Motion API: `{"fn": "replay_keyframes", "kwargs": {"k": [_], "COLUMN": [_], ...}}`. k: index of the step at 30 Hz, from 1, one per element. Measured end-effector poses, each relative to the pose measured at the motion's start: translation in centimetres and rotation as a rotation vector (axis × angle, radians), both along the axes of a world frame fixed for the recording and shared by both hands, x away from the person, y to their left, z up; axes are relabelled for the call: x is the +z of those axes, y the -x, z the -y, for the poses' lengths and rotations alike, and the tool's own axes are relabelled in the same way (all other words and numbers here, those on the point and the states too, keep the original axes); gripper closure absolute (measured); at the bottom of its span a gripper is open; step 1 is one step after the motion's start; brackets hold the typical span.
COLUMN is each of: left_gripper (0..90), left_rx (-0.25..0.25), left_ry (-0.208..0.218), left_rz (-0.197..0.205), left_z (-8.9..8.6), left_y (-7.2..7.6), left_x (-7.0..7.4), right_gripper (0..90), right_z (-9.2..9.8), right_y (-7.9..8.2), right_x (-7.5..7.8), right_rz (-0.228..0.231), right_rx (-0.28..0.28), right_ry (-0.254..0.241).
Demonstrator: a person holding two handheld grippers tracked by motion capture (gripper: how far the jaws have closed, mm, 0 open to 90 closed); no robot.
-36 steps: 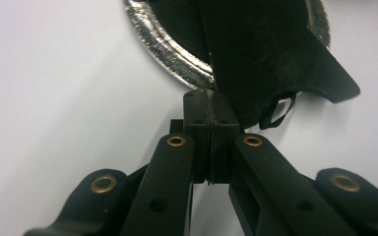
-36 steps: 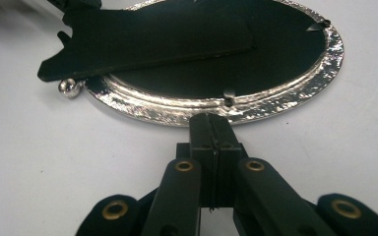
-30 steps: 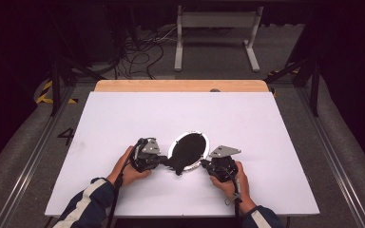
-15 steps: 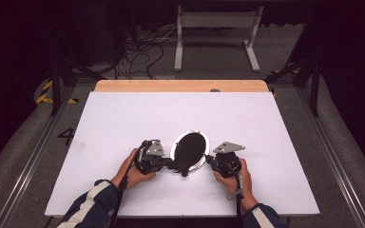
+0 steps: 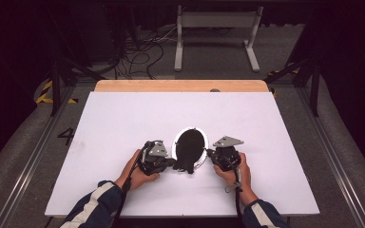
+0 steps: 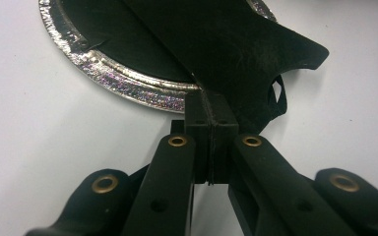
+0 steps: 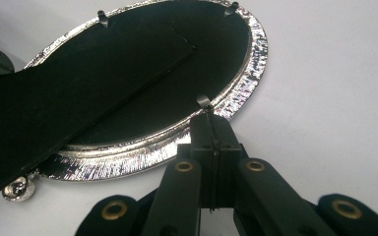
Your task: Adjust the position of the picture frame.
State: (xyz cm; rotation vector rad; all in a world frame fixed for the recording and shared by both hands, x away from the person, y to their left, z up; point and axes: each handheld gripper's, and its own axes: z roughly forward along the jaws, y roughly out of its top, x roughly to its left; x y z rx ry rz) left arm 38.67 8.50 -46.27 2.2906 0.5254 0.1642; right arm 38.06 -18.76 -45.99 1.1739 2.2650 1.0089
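An oval silver-rimmed frame [image 5: 189, 148] is lying on the white counter [image 5: 123, 118] between both fingers, long axis running away from the person. The left gripper [image 6: 210, 110] is pinching its black stand flap [image 6: 236, 54]; the right gripper [image 7: 210, 123], closed, is touching a small tab [image 7: 203, 102] at the rim.

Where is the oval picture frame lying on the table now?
In the high view the oval frame lies back side up on the white table, near its front edge, between the left gripper and the right gripper.
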Motion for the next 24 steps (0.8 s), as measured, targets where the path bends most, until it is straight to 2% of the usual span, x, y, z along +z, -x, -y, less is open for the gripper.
{"fn": "replay_keyframes", "kwargs": {"k": [9, 18, 24], "left_gripper": [89.9, 89.9, 90.0], "left_rx": [-0.004, 0.008, 0.001], "left_ry": [0.003, 0.021, 0.023], "left_rz": [0.013, -0.004, 0.011], "left_z": [0.5, 0.8, 1.1], "left_y": [0.1, 0.2, 0.2], "left_x": [-0.1, -0.2, -0.2], "right_gripper": [90.0, 90.0, 90.0], "right_z": [0.4, 0.5, 0.7], "right_y": [-0.7, -1.0, -1.2], "right_x": [0.0, 0.0, 0.0], "right_rz": [0.001, -0.003, 0.000], "right_rx": [-0.018, -0.016, -0.017], "right_ry": [-0.007, 0.000, -0.003]}}
